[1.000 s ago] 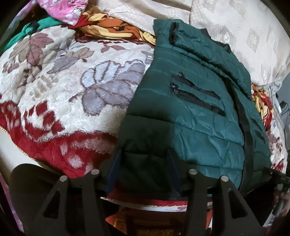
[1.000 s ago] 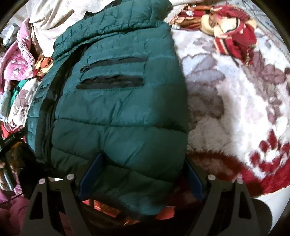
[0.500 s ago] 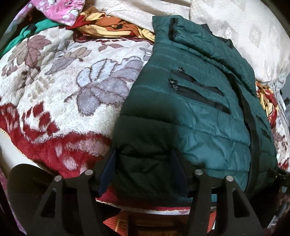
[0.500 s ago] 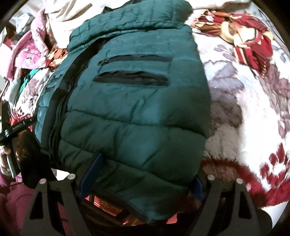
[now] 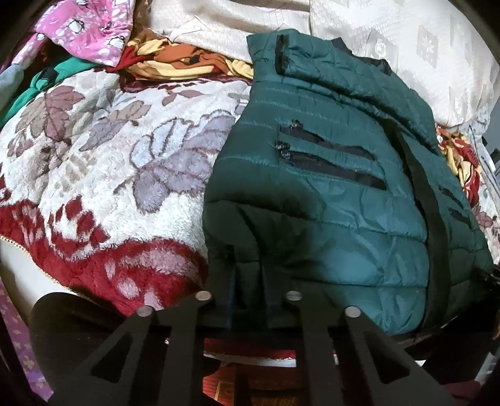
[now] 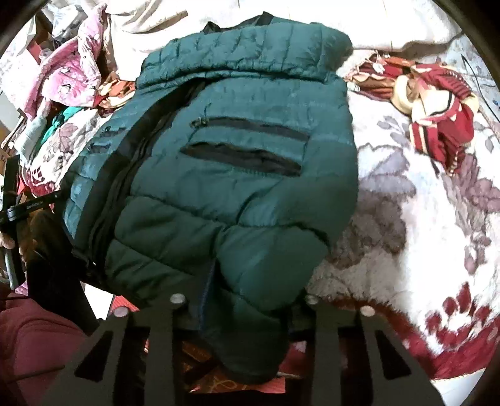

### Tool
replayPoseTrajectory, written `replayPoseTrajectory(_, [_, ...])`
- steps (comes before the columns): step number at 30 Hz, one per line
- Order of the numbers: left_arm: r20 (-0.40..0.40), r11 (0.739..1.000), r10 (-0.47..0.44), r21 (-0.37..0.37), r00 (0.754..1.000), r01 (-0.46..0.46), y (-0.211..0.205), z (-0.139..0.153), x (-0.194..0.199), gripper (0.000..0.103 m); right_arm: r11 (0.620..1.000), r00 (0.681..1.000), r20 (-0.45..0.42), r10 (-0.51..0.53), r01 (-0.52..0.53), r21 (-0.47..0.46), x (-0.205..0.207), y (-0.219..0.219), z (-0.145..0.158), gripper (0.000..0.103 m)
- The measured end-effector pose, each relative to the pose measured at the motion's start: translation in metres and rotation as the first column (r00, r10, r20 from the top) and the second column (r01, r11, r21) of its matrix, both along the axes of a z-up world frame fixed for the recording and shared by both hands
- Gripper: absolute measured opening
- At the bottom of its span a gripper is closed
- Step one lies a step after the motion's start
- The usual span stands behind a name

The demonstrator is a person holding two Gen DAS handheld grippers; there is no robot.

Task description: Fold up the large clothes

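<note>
A dark green quilted puffer jacket (image 5: 328, 187) with black zip pockets lies front up on a floral fleece blanket (image 5: 93, 162), its hem at the near bed edge. My left gripper (image 5: 248, 274) is shut on the hem at the jacket's left bottom corner. In the right wrist view the jacket (image 6: 234, 175) fills the middle. My right gripper (image 6: 247, 299) is closed in on the bunched hem at the right bottom corner; its right finger is hidden under the fabric. The left gripper (image 6: 18, 206) shows at the far left there.
A cream patterned cover (image 5: 406, 40) lies behind the jacket. Loose clothes are piled around: pink fabric (image 5: 84, 28), orange and yellow cloth (image 5: 187, 62), a red striped garment (image 6: 437, 118). The blanket (image 6: 437, 234) spreads right of the jacket. The bed edge drops off just below both grippers.
Both grippers' jaws have closed in from wide open onto the jacket's hem. The hem is now bunched and lifted at the right corner.
</note>
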State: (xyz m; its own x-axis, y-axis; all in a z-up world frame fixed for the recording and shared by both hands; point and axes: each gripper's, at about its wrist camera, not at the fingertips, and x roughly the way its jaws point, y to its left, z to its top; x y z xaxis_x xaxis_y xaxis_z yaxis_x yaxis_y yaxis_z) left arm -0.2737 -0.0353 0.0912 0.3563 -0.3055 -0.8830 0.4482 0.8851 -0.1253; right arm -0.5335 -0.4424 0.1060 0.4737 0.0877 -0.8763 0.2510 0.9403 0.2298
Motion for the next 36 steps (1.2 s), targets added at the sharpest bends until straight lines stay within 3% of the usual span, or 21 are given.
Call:
replayPoseTrajectory(5, [0.040, 0.999, -0.024, -0.037, 0.999, 0.026, 0.000, 0.023, -0.001, 0.000, 0.999, 0.999, 0.038, 0.019, -0.018, -0.029, 0.002, -0.001, 0.018, 0.025])
replayPoseTrajectory(12, [0.160, 0.990, -0.013, -0.136, 0.987, 0.035, -0.003, 0.077, 0.010, 0.000, 0.999, 0.990, 0.139, 0.009, -0.001, -0.053, 0.012, -0.010, 0.052, 0.024])
replayPoseTrajectory(17, [0.229, 0.989, -0.006, -0.140, 0.973, 0.039, -0.020, 0.099, 0.026, 0.000, 0.997, 0.976, 0.213, -0.039, 0.051, -0.055, 0.022, -0.023, 0.074, 0.024])
replayPoseTrajectory(36, [0.284, 0.987, 0.061, -0.160, 0.957, -0.016, -0.055, 0.116, 0.077, 0.000, 0.984, 0.948, 0.286, -0.140, 0.167, -0.069, 0.078, -0.060, 0.092, 0.024])
